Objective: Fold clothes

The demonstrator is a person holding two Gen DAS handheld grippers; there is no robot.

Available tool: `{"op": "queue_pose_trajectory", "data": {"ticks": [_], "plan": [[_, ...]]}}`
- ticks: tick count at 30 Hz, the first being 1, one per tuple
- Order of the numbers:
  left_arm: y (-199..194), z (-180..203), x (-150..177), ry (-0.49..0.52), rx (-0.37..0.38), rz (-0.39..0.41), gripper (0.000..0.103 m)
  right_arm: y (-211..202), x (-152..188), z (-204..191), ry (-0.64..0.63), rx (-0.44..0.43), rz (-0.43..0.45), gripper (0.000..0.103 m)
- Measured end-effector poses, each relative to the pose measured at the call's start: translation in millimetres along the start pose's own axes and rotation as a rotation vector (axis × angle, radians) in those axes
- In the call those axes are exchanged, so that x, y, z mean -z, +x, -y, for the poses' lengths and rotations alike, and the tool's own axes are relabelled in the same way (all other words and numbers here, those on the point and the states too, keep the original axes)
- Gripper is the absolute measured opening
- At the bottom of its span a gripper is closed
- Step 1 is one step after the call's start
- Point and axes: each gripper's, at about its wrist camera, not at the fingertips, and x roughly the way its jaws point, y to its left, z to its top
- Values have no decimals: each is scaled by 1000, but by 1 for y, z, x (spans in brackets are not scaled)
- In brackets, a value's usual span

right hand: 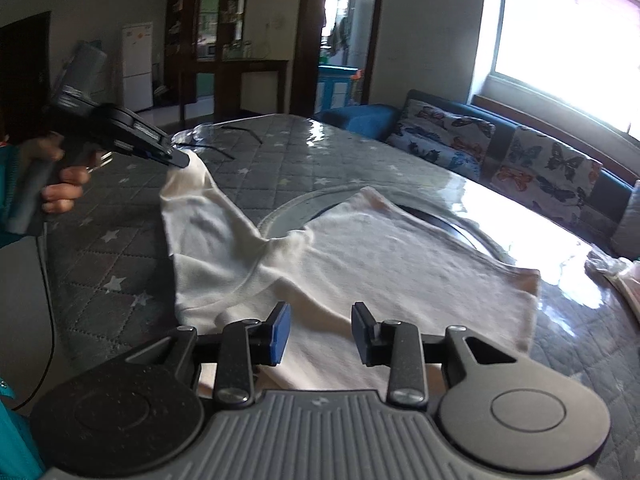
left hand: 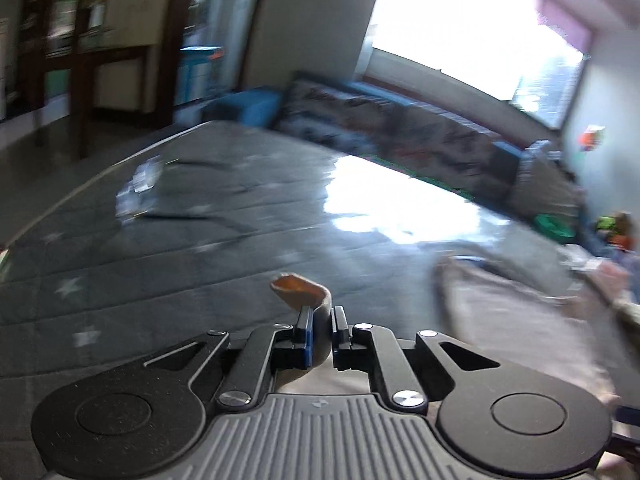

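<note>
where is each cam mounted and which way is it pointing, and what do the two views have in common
Left wrist: sits on the left gripper, looks along its shut fingers across the quilted table toward the sofa and window; a pinched bit of the white garment shows between the fingers.
Right wrist: sits on the right gripper, fingers open, looks over the white garment spread on the table; the person's left hand holds the left gripper, lifting a corner.
Shared: garment, table, sofa, left gripper.
</note>
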Motion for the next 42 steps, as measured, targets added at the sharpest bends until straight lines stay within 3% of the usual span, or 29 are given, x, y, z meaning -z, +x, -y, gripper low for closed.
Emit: {"op": "queue_pose_trajectory", "data": {"ticks": [10,21,27,32,35,42], "plan": [[-30,113,8,111,387,-16,9,-28,14,37,165,79,22,33],[8,186,53,202,536,-172,10,-50,34,72,297,172,16,33],[14,195,83,311,540,-229,19,-43,40,80,355,155,8,33],[1,184,82,359,532,-193,34,-31,40,74,375,109,-13,33],[-11,164,76,396,471,-142,44,-22,41,70,376,77,-37,33],[-25,99,68,385,272,-101,49,3,41,66,393,53,-83,33]]}}
